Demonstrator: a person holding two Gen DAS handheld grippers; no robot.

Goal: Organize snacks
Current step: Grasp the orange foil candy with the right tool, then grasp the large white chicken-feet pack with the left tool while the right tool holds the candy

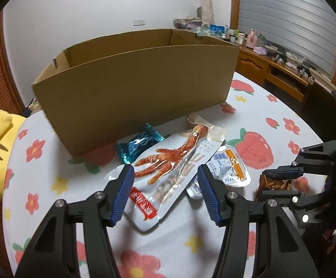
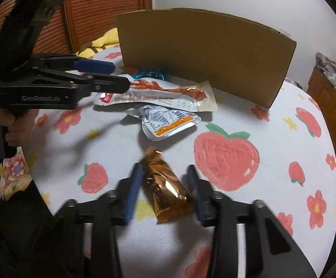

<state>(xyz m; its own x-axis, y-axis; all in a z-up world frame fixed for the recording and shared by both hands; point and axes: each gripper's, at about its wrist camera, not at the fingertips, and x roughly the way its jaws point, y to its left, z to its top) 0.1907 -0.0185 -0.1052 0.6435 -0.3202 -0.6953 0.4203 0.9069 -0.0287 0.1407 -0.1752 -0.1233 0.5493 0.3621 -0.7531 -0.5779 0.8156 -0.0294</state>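
Strawberry-print cloth covers the bench (image 2: 126,148), one cardboard box (image 1: 144,88) standing beyond both grippers. Tilted downward, the left gripper (image 1: 165,190) is spread over one chicken-feet packet (image 1: 168,164), not pinching it; one teal packet (image 1: 137,146) and one white pouch (image 1: 230,169) lie just ahead. Right gripper (image 2: 165,191), angled down, straddles one golden packet (image 2: 165,190); contact is blurred, so its grip can't be told.

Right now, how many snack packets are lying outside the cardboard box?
4: a teal foil packet against the cardboard box, a chicken-feet packet before it, a white-and-orange sachet beside that, and a copper foil packet between the right gripper fingers. Others may be hidden.
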